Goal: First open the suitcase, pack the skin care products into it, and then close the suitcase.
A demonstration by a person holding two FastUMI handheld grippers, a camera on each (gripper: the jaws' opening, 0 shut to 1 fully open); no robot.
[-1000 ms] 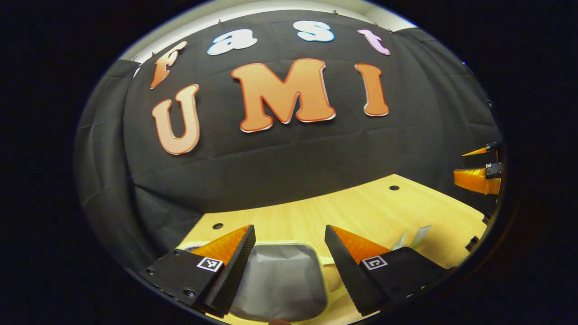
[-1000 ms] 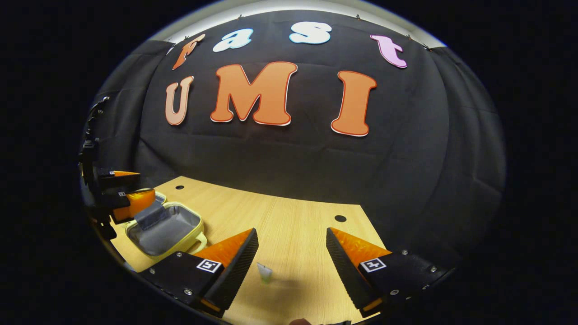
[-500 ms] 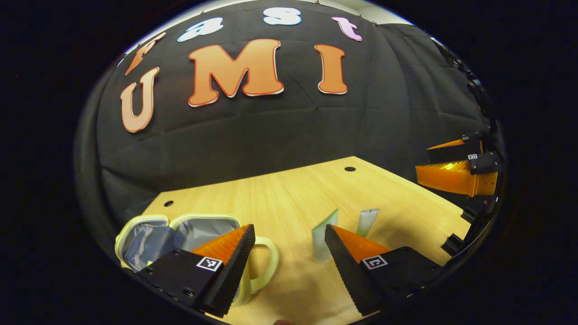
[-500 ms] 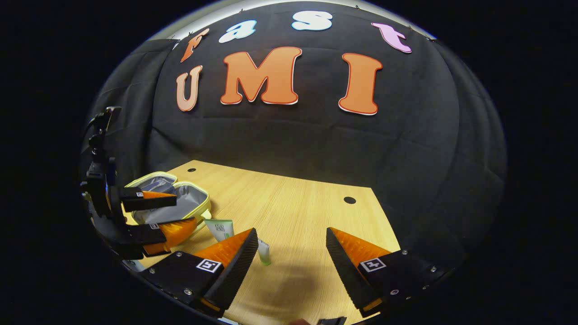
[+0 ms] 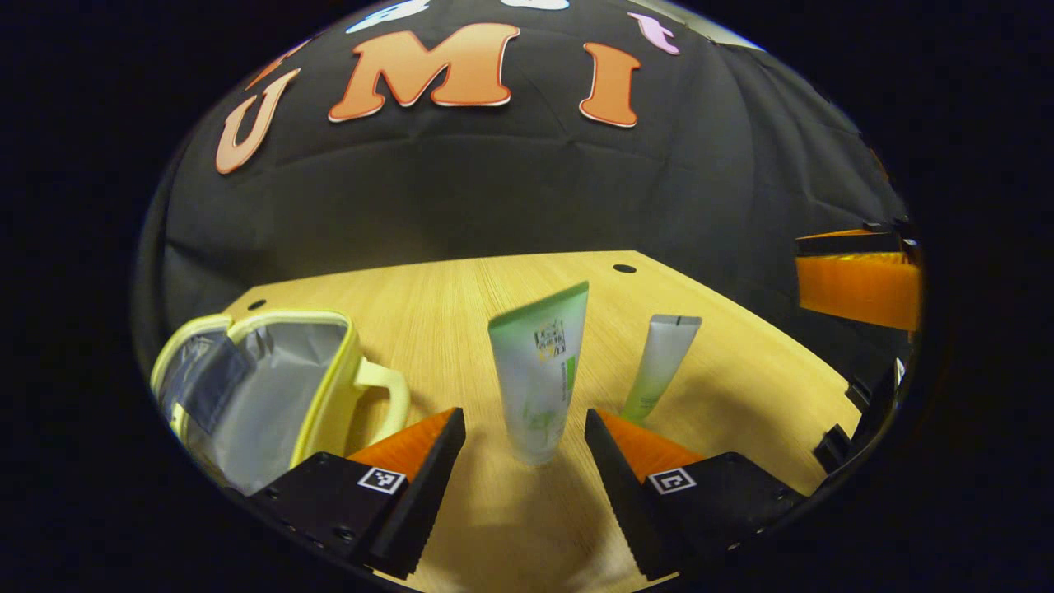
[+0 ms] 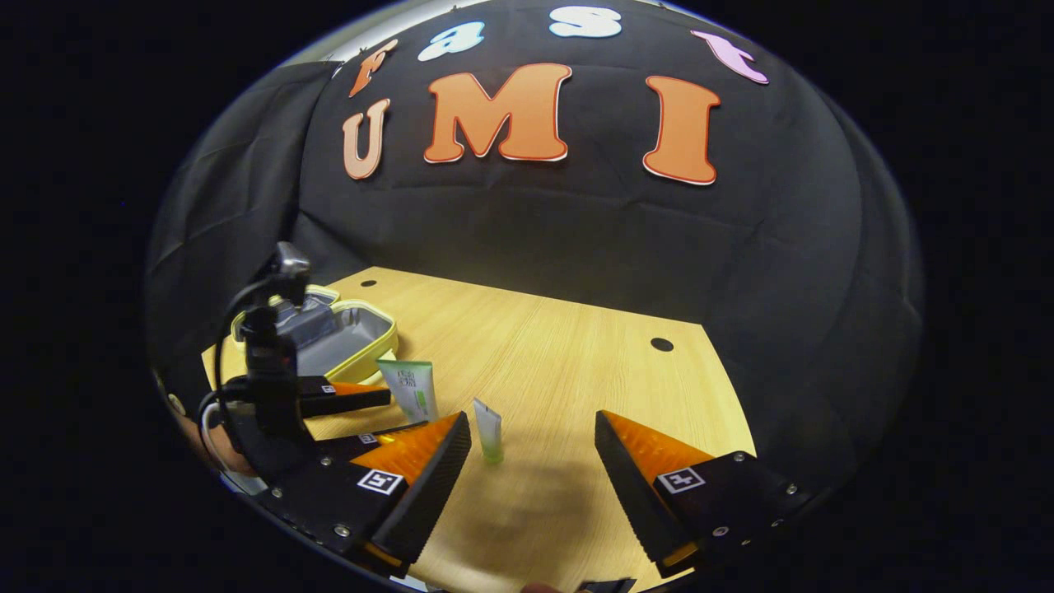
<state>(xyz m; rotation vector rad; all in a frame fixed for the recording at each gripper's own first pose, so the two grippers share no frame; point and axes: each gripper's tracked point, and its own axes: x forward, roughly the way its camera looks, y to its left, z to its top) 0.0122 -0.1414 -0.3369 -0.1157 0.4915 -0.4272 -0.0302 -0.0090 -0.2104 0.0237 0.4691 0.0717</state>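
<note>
A small pale-yellow suitcase (image 5: 272, 387) lies open on the wooden table, its grey lining showing; the right gripper view has it at far left (image 6: 350, 338). A large green-and-white tube (image 5: 539, 379) stands upright just ahead of my left gripper (image 5: 523, 420), whose open fingers flank its base without touching it. A slimmer tube (image 5: 659, 366) stands to its right. In the right gripper view the large tube (image 6: 409, 387) and slim tube (image 6: 490, 428) stand left of centre, with the left gripper (image 6: 387, 412) at the large one. My right gripper (image 6: 531, 422) hangs open above the table, right of the slim tube.
The light wooden table (image 6: 576, 346) has small dark holes near its back edge and ends at the black cloth wall. The right gripper's fingers (image 5: 856, 280) show at the far right of the left gripper view, above the table's right side.
My left gripper swung right, away from the open suitcase, and came down to the large tube, now between its fingers. The right gripper tilted slightly down and stayed open.
</note>
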